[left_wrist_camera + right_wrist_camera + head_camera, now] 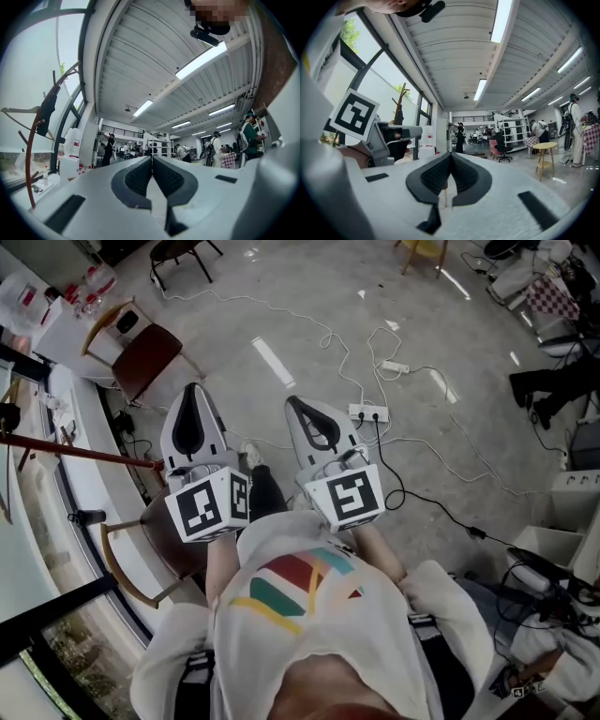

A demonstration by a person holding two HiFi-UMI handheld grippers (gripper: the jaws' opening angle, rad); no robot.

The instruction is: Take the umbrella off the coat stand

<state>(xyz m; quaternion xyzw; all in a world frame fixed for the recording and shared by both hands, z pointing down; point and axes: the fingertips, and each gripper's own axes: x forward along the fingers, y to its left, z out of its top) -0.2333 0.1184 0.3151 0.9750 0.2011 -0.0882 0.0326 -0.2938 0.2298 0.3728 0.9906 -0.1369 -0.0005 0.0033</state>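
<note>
A: Closest in, both grippers are held just ahead of the person's white sweatshirt [309, 615]. Left gripper [152, 158]: jaws pressed pad to pad, nothing between them. Right gripper [450, 154]: the same, closed tight and empty.

B: Noted. What's under them?

A: A wooden chair [117, 568] sits just below the left gripper. Cables and a power strip [370, 412] lie on the floor ahead of the right one.

B: And the coat stand [75, 451]?

A: Off to the person's left, by the window. The head view shows only its red-brown pole, with its foot near the left gripper's side. Neither gripper touches it. The left gripper view shows the branches up top.

B: The umbrella?

A: A dark, limp shape [47, 112] hangs from an upper branch. I take that for the umbrella. It's too small to be certain, and I can't see how it hooks on. It's well apart from both sets of jaws.

B: So, progress?

A: None that shows, I'd say. The umbrella is still on the stand and nothing is gripped. Still to do: close in on the stand, open a pair of jaws, take hold of the umbrella, and lift it clear of the branch.

B: Anything further out?

A: Only the open hall, with people [248, 136] standing about under strip lights. None of it matters for the task.
</note>
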